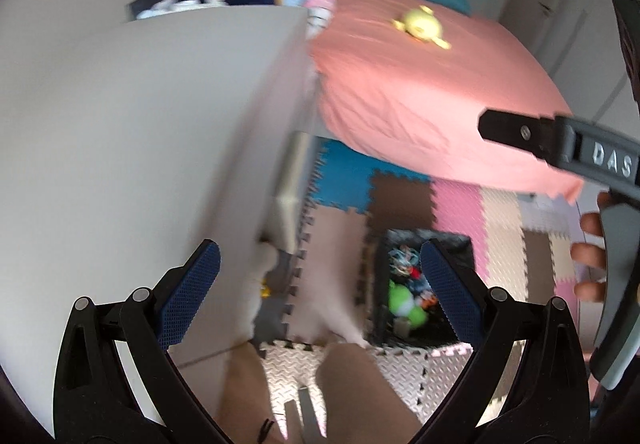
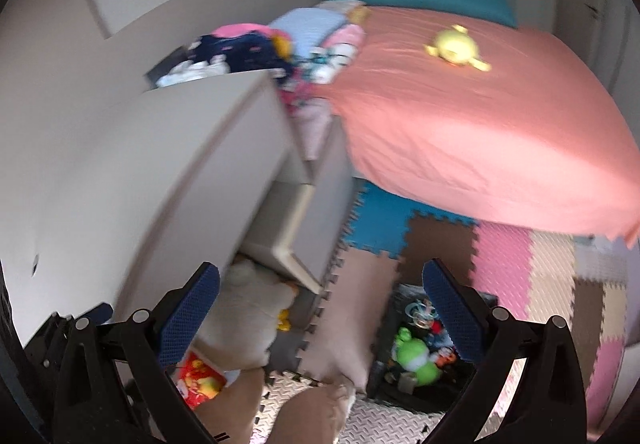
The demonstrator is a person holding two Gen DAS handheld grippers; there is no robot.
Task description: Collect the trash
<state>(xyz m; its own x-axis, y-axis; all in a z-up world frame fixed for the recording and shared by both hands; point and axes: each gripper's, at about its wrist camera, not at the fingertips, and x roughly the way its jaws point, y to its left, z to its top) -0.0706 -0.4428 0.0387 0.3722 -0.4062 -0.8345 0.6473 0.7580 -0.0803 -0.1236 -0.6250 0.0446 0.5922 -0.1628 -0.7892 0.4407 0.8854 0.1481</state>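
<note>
Both frames are motion-blurred, so small stuff is hard to read. The left gripper (image 1: 320, 290) has its blue pads spread wide with nothing between them, and the right gripper (image 2: 320, 310) is spread just as wide and empty too. In the left wrist view the right gripper's grey handle comes in from the right edge, with the person's fingers (image 1: 588, 256) wrapped on it.

Honestly I can't pick out any obvious trash. Closest candidate is a red and yellow printed packet (image 2: 199, 376) on the floor at the near left, beside the white plush (image 2: 248, 320), but it's too blurry to say what it is.

A tall grey cabinet (image 1: 152, 148) fills the left and blocks that side. A dark bin of toys (image 1: 416, 292) sits on the floor near centre, with a green plush (image 2: 416, 358) inside. The person's knees (image 1: 352, 376) show at the bottom.

The floor is colourful foam puzzle mat (image 2: 504, 264). On the far right is a bed with a pink sheet (image 2: 480, 132), a yellow plush (image 2: 456, 46) on top and a clothes pile (image 2: 256, 48) at the far left of it. The walls are pale.
</note>
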